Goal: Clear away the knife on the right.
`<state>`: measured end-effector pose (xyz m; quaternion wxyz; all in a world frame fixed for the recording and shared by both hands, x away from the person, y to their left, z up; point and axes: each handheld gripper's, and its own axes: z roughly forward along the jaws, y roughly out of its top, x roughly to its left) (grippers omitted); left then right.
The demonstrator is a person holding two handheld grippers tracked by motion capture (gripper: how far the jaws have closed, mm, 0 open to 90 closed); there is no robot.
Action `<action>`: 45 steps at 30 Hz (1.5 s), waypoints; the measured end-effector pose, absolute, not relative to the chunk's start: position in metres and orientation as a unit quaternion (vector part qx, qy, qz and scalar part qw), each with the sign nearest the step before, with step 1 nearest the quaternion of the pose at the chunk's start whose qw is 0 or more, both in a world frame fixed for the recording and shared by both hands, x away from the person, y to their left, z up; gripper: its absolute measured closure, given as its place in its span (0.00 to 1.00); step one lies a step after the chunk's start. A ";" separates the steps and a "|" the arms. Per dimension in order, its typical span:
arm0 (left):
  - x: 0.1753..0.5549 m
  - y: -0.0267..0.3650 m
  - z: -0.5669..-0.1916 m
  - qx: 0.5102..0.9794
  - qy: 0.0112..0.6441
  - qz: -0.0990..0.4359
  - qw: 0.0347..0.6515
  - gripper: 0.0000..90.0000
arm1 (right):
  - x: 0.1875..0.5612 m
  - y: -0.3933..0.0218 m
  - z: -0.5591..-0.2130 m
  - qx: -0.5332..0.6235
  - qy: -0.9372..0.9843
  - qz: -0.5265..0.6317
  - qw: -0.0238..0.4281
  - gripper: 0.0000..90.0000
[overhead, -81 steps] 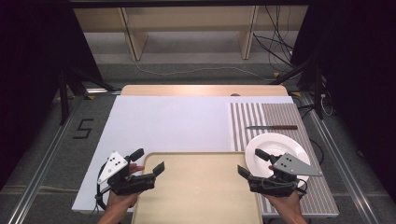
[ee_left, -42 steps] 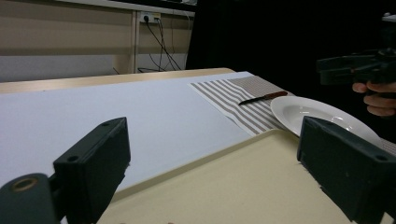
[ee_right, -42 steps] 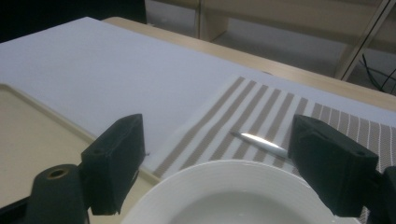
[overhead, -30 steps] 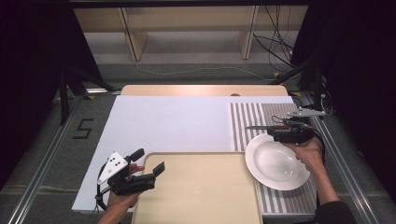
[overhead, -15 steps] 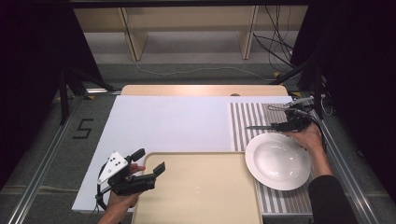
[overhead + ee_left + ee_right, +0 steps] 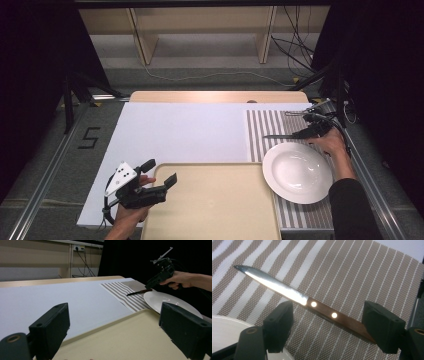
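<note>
A knife (image 6: 282, 135) with a brown riveted handle lies on the striped placemat (image 6: 260, 125), just behind the white plate (image 6: 297, 172). My right gripper (image 6: 306, 132) is low over its handle. In the right gripper view the handle (image 6: 329, 313) lies between the open jaws of the right gripper (image 6: 329, 320), and neither pad touches it. My left gripper (image 6: 160, 171) is open at the near left corner of the beige tray (image 6: 215, 205), with nothing between its jaws (image 6: 113, 322). The left gripper view also shows the right gripper (image 6: 150, 284) at the knife (image 6: 138, 292).
A white sheet (image 6: 180, 130) covers the table's left and middle. The plate (image 6: 170, 302) sits to the right of the tray (image 6: 120, 342), its rim near the knife. A bare wooden strip (image 6: 215, 96) runs along the far edge, with cables and shelf legs beyond.
My right gripper went from the near edge over the plate to the far right and came down over the knife handle. The left gripper stayed where it was.
</note>
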<state>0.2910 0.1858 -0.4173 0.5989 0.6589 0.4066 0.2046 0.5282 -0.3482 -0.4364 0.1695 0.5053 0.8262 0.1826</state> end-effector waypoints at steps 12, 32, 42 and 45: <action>0.290 0.186 -0.417 0.659 0.405 0.203 0.601 0.11 | 0.542 -0.344 -0.451 0.497 0.845 0.134 0.146 0.31; 0.291 0.185 -0.417 0.661 0.404 0.205 0.598 0.12 | 0.544 -0.347 -0.456 0.497 0.851 0.117 0.124 0.40; 0.291 0.185 -0.418 0.661 0.404 0.206 0.597 0.12 | 0.543 -0.352 -0.452 0.492 0.858 0.095 0.112 0.43; 0.291 0.185 -0.418 0.662 0.404 0.206 0.597 0.12 | 0.542 -0.353 -0.452 0.492 0.859 0.091 0.108 0.45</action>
